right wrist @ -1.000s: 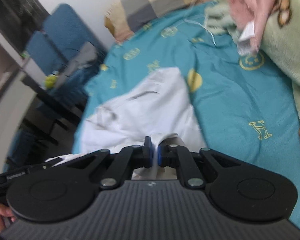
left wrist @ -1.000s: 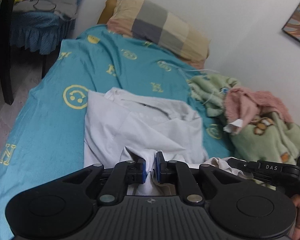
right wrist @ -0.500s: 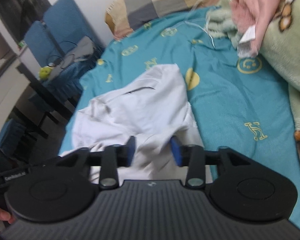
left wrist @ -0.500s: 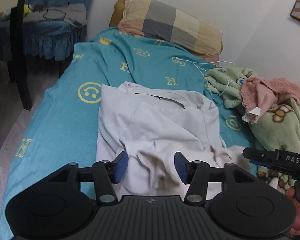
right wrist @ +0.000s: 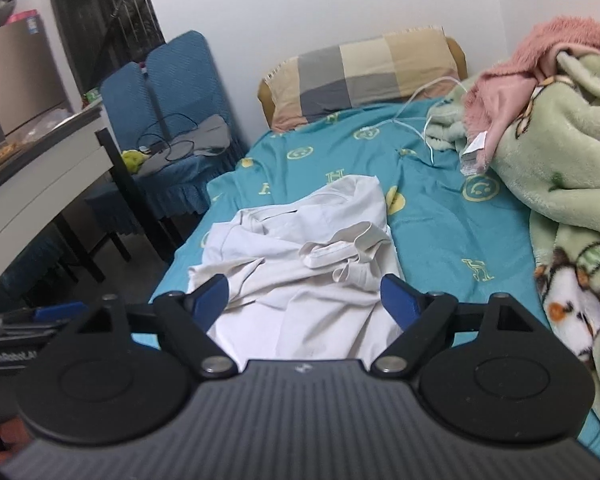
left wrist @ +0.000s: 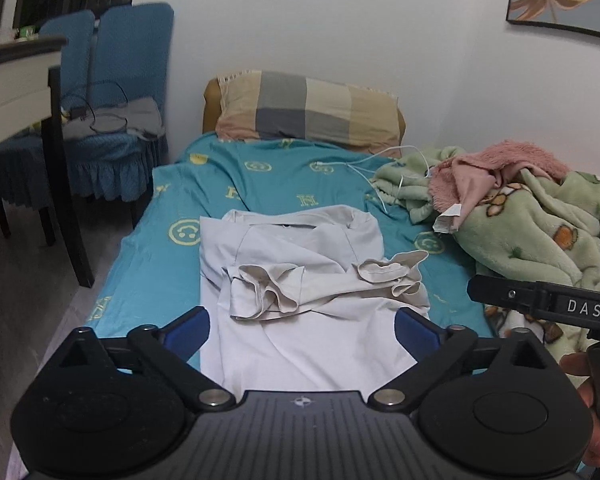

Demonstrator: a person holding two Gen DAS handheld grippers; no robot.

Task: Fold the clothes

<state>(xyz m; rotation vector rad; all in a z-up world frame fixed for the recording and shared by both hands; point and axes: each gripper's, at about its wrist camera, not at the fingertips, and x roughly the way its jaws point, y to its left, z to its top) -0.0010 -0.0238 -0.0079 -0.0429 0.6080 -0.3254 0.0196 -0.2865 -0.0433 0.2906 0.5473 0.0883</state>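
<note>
Pale grey shirt [left wrist: 300, 280] spread lengthwise down the middle of the bed [left wrist: 148, 272], collar toward the pillow end, hem toward the foot edge and running under both grippers. Sleeves [left wrist: 268, 292] brought in across the chest, cuffs bunched and crumpled, one near each side seam. Half-narrowed in shape, yet rumpled; fits a fold partway through as readily as a loose heap awaiting one.

Thin woven cloth by the look: light, limp, no stiffness to hold a crease unaided, likely to sag and slide off itself when lifted by a single point. Not fragile. Best gripped at doubled edges, such as the hem corners or the shoulder seams, pinching both layers together, one grip per side to keep the panel taut.

Left gripper [left wrist: 302, 326] spread wide, blue pads either side of the lower shirt, grasping nothing. Right gripper [right wrist: 304, 300] likewise released, hanging over the same hem region.

Beyond: teal sheet [right wrist: 440, 232] with yellow smiley prints, checked pillow [left wrist: 308, 110] at the head edge, green fleece blanket [left wrist: 540, 232] and pink cloth [left wrist: 492, 172] heaped along the wall side, white cable [left wrist: 380, 168] trailing near the pillow, blue chairs [left wrist: 112, 92] off the far side.
</note>
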